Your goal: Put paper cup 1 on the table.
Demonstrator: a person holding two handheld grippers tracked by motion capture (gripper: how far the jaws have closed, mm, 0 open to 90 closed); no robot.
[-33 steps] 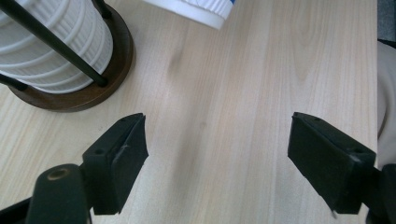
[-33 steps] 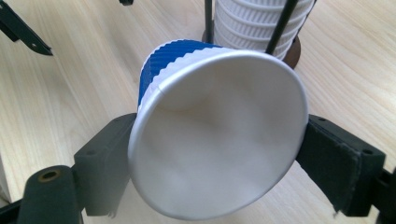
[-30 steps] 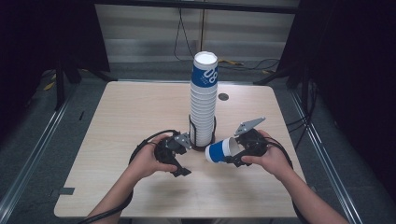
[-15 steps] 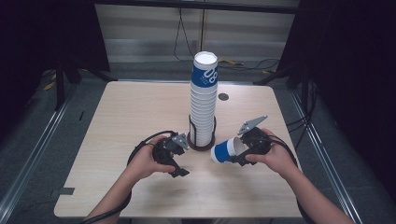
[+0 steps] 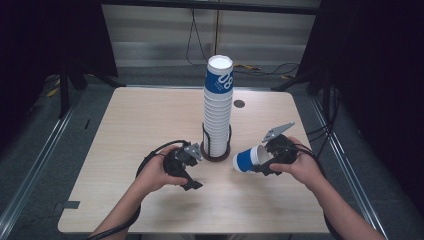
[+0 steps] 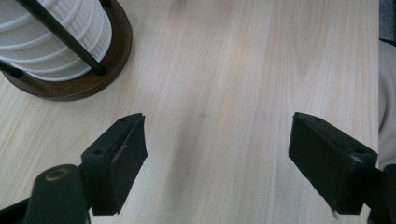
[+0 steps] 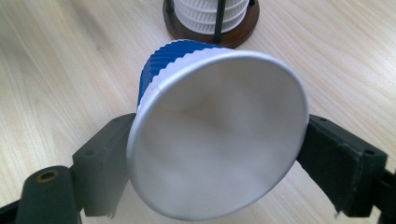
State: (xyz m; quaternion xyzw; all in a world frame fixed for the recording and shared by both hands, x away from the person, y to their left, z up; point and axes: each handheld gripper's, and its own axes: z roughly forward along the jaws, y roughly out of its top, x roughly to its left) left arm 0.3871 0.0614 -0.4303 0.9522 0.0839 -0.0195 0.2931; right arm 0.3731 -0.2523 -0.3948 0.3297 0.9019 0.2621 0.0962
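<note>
High view: the right gripper (image 5: 262, 161) holds a paper cup (image 5: 247, 159) sideways, just right of the cup stack (image 5: 218, 110) on the worktop (image 5: 125, 125).

Left gripper view: fingers (image 6: 116, 158) apart, empty.

Right gripper view: fingers (image 7: 100, 158) clamp the cup's (image 7: 219, 135) rim; light, crushable, so squeeze gently.

This looks like a lab or test room, not a home. A plain wooden table (image 5: 150, 125) stands alone in the middle. All around the table hang dark black curtains (image 5: 380, 75). Behind the table, cables (image 5: 197, 35) hang down a grey wall and lie on the floor. Beside the table on the left, a metal rail (image 5: 37, 160) runs along the grey floor.
</note>
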